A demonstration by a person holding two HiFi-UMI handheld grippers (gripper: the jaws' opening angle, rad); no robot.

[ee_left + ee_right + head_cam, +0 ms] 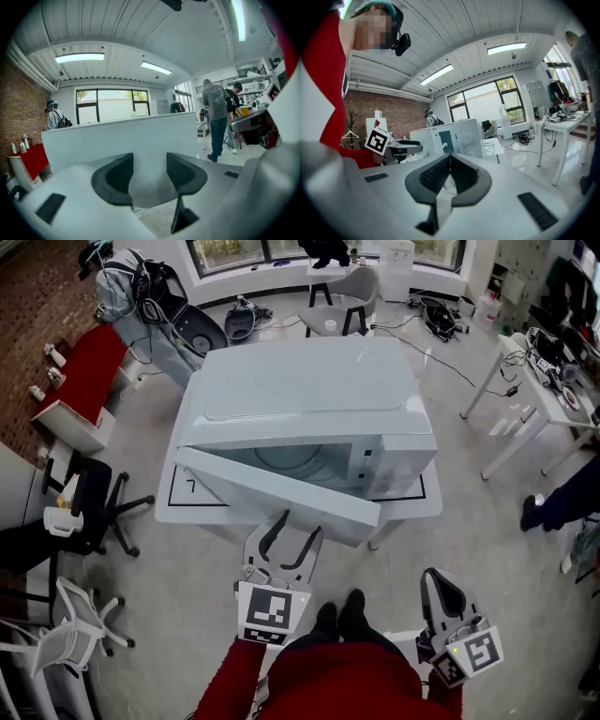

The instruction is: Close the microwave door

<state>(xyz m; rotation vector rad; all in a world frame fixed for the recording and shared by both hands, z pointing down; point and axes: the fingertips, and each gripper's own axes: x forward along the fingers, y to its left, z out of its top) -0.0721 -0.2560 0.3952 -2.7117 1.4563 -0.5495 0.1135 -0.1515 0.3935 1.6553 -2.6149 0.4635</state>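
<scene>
A white microwave (309, 390) stands on a low white table (183, 507). Its door (281, 493) hangs partly open and slants out toward me. Close to the door's front edge, apart from it, my left gripper (295, 526) is open with nothing between its jaws. In the left gripper view the door (117, 140) fills the middle as a white panel straight beyond the spread jaws of the left gripper (149, 171). My right gripper (442, 582) is shut and empty, low at the right, well back from the table. The right gripper view shows the microwave (450, 138) beyond the right gripper (450, 161).
A black office chair (89, 507) and a white chair (70, 629) stand left of me. A red bench (89, 371) lines the brick wall. A white desk (544, 381) is far right, a person's leg (562, 498) beside it. Two people (220, 117) stand beyond the table.
</scene>
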